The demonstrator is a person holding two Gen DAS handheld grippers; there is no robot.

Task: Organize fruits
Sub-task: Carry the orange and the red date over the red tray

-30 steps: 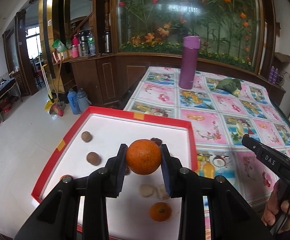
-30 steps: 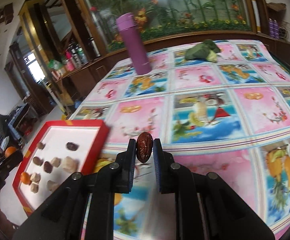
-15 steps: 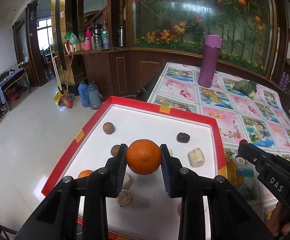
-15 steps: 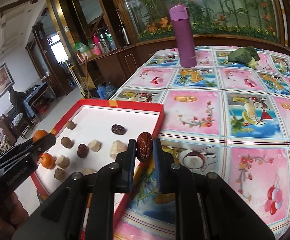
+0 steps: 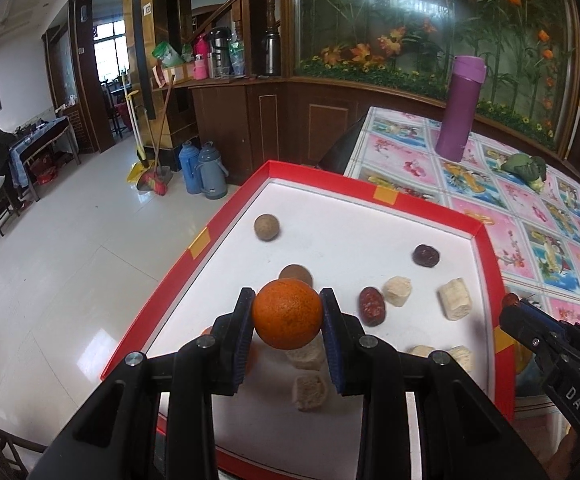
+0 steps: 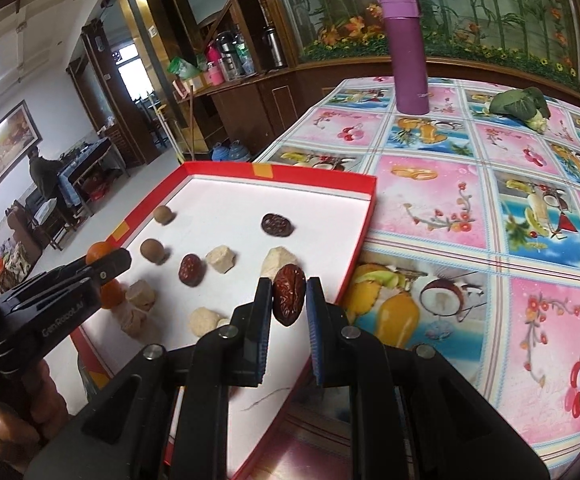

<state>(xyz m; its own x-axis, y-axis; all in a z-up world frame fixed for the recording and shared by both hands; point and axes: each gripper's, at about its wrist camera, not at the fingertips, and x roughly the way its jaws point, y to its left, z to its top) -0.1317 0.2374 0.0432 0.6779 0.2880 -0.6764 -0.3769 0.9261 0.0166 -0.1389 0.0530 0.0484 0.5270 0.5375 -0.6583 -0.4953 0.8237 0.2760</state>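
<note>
Claws both clenched: left claw (image 5: 287, 316) pinches a firm, round orange (image 5: 287, 314) at its middle; right claw (image 6: 288, 300) grips a light, wrinkled date (image 6: 288, 299).

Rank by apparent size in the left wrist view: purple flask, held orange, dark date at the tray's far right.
1. purple flask
2. orange, inflated by sitting right at the lens between the left gripper's fingers
3. dark date, clearly smallest
</note>
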